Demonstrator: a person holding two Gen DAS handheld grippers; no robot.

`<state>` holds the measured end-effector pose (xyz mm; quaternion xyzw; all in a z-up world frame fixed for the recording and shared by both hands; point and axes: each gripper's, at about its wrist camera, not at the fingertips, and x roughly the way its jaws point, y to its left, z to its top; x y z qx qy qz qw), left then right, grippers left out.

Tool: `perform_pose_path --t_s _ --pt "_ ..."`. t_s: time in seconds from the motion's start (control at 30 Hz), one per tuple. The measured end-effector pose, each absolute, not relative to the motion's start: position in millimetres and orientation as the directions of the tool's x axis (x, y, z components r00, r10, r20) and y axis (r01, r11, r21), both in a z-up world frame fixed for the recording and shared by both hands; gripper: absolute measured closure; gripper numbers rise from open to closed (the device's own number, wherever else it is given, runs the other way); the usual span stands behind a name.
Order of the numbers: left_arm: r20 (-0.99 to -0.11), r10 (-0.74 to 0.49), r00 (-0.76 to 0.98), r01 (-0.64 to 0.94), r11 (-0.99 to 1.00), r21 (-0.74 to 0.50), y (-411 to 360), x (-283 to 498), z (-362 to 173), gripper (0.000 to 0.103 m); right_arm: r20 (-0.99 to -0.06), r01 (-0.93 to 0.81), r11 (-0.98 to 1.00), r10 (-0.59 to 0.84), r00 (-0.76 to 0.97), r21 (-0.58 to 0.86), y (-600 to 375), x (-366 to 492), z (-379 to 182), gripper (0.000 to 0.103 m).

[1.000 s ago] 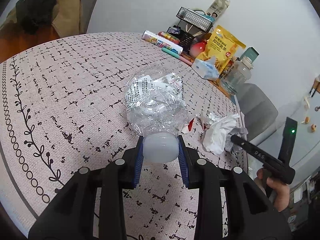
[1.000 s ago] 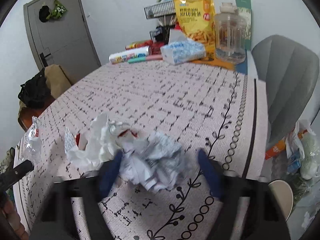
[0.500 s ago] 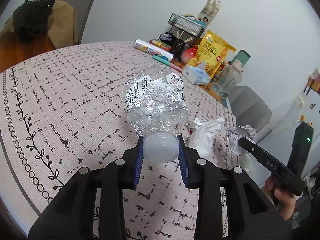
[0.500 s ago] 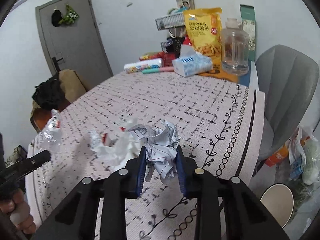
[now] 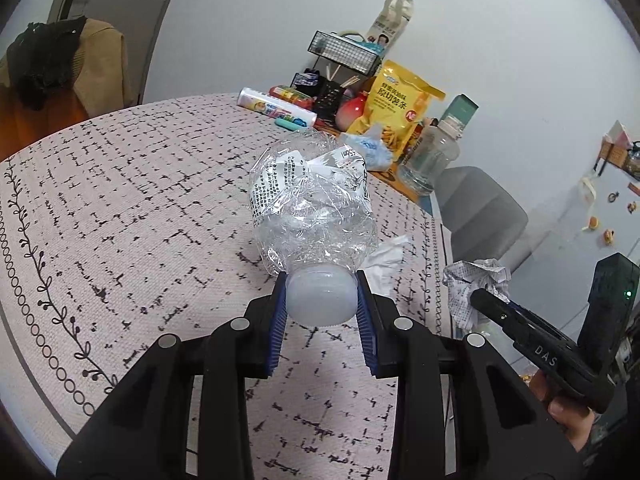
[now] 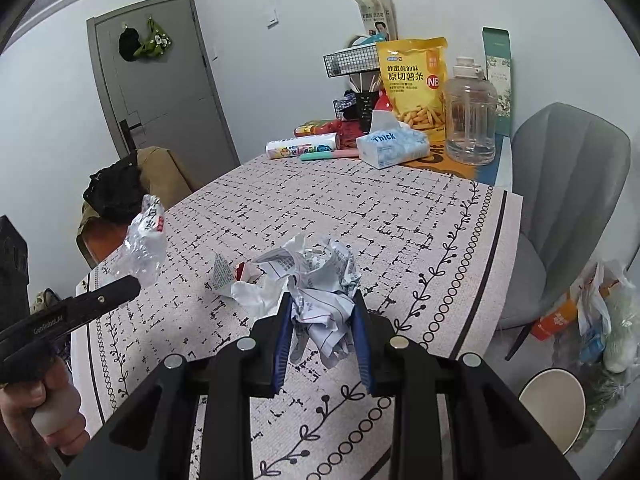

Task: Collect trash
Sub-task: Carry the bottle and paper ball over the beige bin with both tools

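Observation:
My left gripper is shut on the white cap end of a crushed clear plastic bottle and holds it above the table. The bottle also shows in the right wrist view, at the left. My right gripper is shut on a crumpled printed paper ball, lifted off the table; the ball shows in the left wrist view at the right. A crumpled white tissue with a small torn wrapper lies on the patterned tablecloth, just behind the paper ball.
At the table's far end stand a tissue pack, a yellow snack bag, a clear jug, a tube and a wire rack. A grey chair is on the right, bags and a bin on the floor.
My right gripper closed on the paper ball and lifted it off the table, away from the tissue. My left gripper rose a little with the bottle still held.

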<state>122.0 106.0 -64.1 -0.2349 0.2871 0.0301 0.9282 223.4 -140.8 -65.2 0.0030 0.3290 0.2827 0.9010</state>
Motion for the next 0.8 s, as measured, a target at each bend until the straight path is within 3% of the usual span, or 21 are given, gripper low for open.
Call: perform_pose_path --t_s 0.4,0.8 --pt "-0.538 -0.130 0.833 -0.102 0.919 -0.381 62.7 145.1 -46.5 0.071 -0.557 -0.486 0.850 0.508 0.657 0.202 -166.3 218.4 -56.3 0.075" --pt "-0.555 -0.230 0.800 0.031 0.939 -0.343 -24.4 192.5 -39.0 0.071 -0.538 -0.375 0.897 0.440 0.719 0.233 -251.8 228.5 -59.4 0.075"
